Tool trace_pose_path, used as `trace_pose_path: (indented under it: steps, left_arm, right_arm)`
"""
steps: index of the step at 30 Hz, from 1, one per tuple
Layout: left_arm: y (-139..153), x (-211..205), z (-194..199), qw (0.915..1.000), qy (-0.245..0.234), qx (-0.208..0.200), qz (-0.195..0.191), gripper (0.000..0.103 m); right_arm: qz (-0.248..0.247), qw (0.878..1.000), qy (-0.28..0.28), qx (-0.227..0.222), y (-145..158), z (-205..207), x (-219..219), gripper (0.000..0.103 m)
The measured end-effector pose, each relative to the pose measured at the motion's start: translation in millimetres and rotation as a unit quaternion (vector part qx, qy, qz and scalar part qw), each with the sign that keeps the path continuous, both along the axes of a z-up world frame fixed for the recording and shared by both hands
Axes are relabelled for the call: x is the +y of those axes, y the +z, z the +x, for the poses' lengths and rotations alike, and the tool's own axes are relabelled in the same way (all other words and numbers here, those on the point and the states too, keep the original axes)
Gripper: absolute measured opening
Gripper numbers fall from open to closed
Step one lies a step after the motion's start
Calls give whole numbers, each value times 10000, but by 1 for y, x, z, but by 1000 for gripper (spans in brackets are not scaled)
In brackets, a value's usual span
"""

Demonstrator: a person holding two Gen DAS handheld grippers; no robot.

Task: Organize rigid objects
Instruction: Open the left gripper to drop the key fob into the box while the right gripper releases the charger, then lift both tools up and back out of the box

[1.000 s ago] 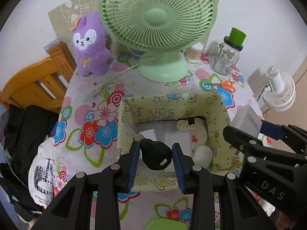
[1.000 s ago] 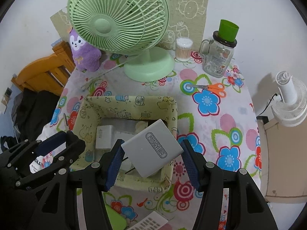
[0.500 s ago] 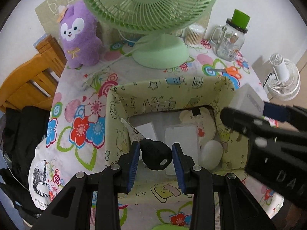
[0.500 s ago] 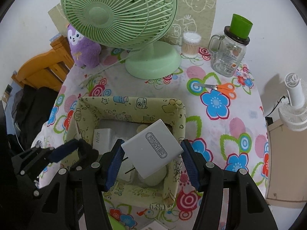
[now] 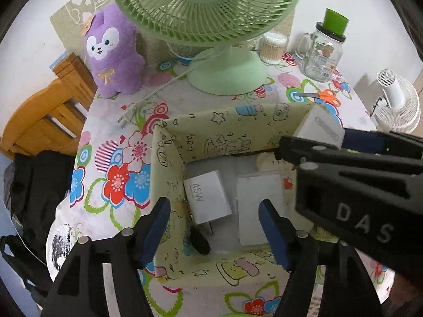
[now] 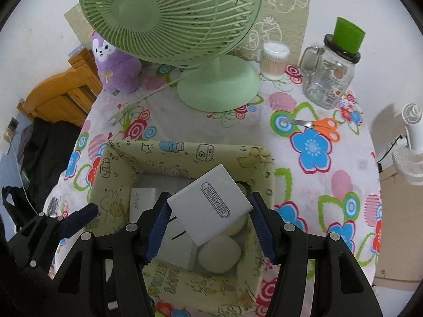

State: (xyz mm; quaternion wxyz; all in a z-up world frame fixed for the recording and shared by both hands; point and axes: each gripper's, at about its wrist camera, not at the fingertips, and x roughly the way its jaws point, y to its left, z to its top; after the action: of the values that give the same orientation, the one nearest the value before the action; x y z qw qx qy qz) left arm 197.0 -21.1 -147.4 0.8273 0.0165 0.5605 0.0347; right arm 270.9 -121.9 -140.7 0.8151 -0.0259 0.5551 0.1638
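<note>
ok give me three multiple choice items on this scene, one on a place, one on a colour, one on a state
1. Where does the black key lie?
A. inside the fabric storage box
B. beside the scissors
C. in the left gripper

2. What colour are the handles of the scissors?
A. green
B. orange
C. purple

3. How is the right gripper?
A. open and empty
B. shut on a plush toy
C. shut on the MINGYI charger

Answers:
1. A, the key rests on the box floor next to the 45W charger, below the open left gripper.
2. B, orange loops show on the tablecloth.
3. C, both jaws press the charger's sides above the box.
</note>
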Motion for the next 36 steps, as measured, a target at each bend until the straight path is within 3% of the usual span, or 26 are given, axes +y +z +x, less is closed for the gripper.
trace_pose_path:
  steps: [16,19,21,36]
  left_arm:
    - [-6,5,20,9990,-42,347,-268,85]
    - [-7,7,22,9987,-8,397,-316,85]
    - [-7,6,24,9986,-33,424,-320,86]
    - [1,-5,14,9992,-275,298,1,92]
  right_arm:
    - [120,9996,112,212,-23,19,20,63]
    - [149,9996,140,171,-22,20,23,71]
    - [169,9997,131,88,-20,20,22,85]
    - [42,9999,-104,97,-8,3,-3,86]
